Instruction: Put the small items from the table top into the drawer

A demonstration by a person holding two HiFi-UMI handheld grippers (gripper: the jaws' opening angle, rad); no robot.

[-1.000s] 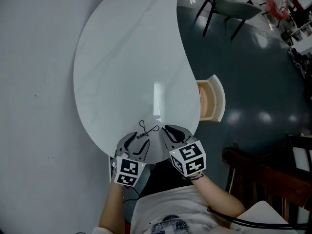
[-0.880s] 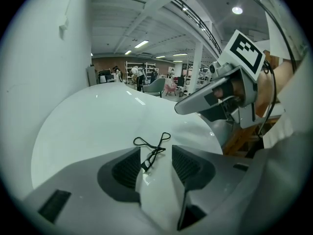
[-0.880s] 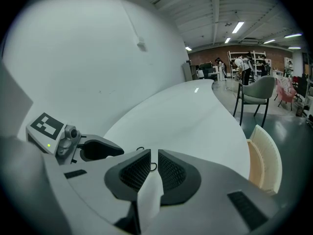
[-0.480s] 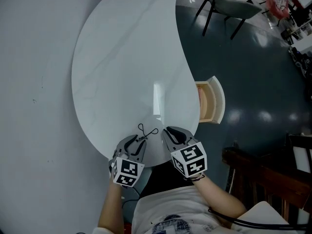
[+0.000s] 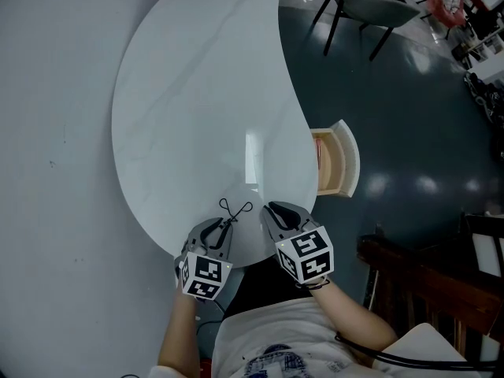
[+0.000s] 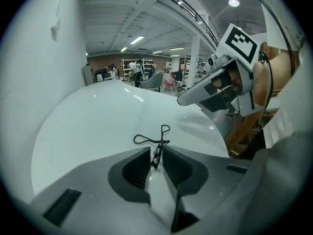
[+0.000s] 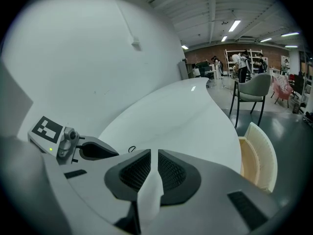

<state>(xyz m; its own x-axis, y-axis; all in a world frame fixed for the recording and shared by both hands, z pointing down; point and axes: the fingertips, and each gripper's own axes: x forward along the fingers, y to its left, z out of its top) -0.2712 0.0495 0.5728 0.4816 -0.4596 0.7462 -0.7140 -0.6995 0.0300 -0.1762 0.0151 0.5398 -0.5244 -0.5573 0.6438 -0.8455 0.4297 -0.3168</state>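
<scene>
The left gripper [image 6: 156, 152] is held at the near edge of the white table [image 6: 93, 126], and its jaws, which have just been closing, are drawn narrow onto the near end of a small black wire item [image 6: 155, 142]. The rest of the item, with its two thin loops, is laid out on the table top just beyond the jaw tips, as is also seen in the head view [image 5: 235, 209]. The right gripper [image 7: 154, 153] is held just beside the left one, over the same near edge. Its jaws are brought almost together, only a narrow slit is left, and nothing is held between them. Further right, a pale wooden drawer [image 5: 337, 164] is seen pulled open from the table's side. A grey chair [image 5: 370, 10] is stood on the dark floor past the far end of the table.
</scene>
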